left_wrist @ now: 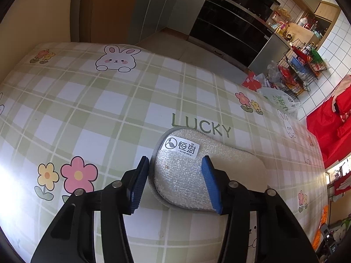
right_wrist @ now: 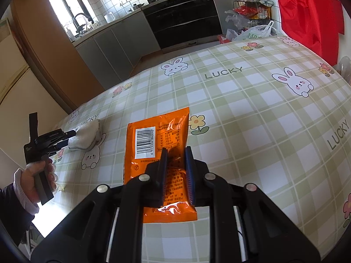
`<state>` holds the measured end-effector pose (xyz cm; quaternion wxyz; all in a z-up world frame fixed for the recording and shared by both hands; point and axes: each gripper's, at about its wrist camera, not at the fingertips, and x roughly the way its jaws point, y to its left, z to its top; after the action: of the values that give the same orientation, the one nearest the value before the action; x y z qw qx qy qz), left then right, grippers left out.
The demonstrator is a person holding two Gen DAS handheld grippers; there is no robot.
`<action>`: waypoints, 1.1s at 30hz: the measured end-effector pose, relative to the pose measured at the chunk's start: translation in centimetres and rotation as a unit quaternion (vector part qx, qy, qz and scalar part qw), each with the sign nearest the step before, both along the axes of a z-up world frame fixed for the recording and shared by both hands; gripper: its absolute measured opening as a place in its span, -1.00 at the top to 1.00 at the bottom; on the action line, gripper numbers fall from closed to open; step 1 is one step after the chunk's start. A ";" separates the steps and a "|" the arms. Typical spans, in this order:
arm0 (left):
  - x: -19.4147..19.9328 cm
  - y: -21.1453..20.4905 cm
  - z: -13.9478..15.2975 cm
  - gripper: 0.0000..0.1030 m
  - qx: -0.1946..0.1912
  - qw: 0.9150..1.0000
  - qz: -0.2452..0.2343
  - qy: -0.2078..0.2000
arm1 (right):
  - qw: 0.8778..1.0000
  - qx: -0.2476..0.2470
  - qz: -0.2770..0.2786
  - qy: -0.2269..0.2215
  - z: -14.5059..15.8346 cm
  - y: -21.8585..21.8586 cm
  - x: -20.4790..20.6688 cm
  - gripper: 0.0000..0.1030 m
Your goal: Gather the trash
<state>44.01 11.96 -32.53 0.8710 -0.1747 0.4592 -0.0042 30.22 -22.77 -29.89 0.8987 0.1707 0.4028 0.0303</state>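
Kitchen cupboards stand behind the table [right_wrist: 252, 114] with its bunny cloth. My right gripper [right_wrist: 175, 166] is pinched shut on the orange packet [right_wrist: 158, 144], so that trash is caught. My left gripper [left_wrist: 175, 175] sits half closed around the sponge [left_wrist: 182, 171], pads at its sides. Next, I think, squeeze and lift.
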 end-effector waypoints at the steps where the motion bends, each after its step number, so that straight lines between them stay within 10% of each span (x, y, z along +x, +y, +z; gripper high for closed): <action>1: 0.1 0.0 0.0 -0.01 0.005 1.000 0.002 0.000 | 1.000 0.000 0.001 0.000 0.1 0.1 0.0 0.64; 22: -12.3 -2.7 7.6 1.00 -0.007 0.994 -0.082 -0.078 | 0.999 0.021 0.022 -0.032 5.0 2.7 -3.8 0.64; 33: -19.5 -5.7 10.2 0.99 0.007 0.986 -0.142 -0.084 | 0.998 0.012 0.036 -0.050 7.4 3.9 -8.0 0.64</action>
<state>24.47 6.29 -22.31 0.8980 -0.1011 0.4050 -0.1395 22.23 -18.86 -22.49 0.9138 0.1652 0.3632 0.0757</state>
